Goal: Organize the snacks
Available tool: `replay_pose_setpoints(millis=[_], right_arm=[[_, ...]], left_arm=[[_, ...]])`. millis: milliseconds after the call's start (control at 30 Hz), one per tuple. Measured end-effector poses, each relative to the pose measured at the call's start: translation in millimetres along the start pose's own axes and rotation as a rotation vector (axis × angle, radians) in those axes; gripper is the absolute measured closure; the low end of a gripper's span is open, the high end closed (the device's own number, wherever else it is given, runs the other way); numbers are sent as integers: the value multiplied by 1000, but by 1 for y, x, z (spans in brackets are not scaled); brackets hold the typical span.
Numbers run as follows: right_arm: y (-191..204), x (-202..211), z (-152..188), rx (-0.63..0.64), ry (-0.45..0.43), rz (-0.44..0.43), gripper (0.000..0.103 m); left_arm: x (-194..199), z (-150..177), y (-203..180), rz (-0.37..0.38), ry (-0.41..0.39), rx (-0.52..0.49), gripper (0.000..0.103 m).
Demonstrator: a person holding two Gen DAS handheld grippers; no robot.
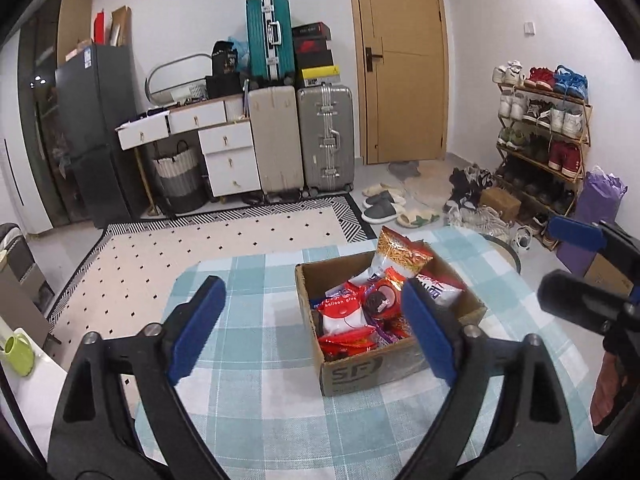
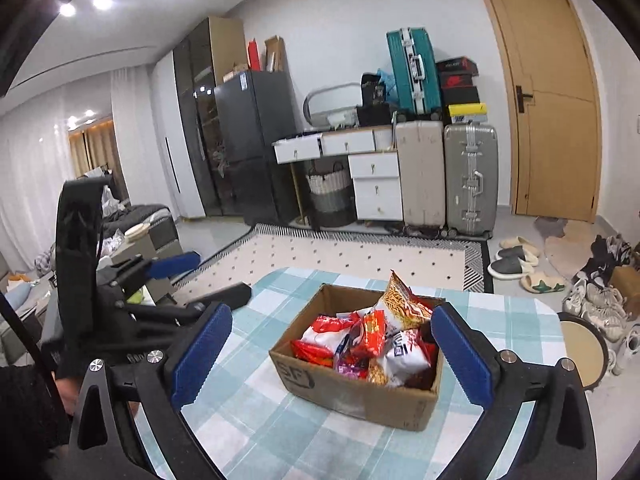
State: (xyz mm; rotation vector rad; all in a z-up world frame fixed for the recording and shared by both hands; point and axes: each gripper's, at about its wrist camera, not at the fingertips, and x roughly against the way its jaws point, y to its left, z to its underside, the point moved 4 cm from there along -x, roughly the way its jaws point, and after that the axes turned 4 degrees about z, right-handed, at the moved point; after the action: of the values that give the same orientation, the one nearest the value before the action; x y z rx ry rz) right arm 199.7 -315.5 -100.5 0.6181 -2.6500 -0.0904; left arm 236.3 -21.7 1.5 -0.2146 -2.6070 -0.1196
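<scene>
Snack packets [image 2: 372, 344] are seen piled inside the cardboard box [image 2: 352, 396] near the table's [image 2: 256, 420] far edge; none remain outside, so sorting seems nearly done. Left tool [image 1: 312, 332] and right tool [image 2: 332, 356] are held wide apart, empty.

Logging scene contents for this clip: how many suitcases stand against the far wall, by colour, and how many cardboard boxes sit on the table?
Teal suitcase: 1
Beige suitcase: 1
Silver suitcase: 1
Cardboard box of snack packets on the checked table: 1
Total: 4
</scene>
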Motion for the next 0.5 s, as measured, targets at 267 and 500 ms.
replay_pose_setpoints(millis=[267,500], right_arm=[[16,63,22,43,-148,16,1],[29,86,62,118,-193,88,0]], left_arm=[[70,31,8,-117,-195,14,0],[94,81,17,-101,-217,55,0]])
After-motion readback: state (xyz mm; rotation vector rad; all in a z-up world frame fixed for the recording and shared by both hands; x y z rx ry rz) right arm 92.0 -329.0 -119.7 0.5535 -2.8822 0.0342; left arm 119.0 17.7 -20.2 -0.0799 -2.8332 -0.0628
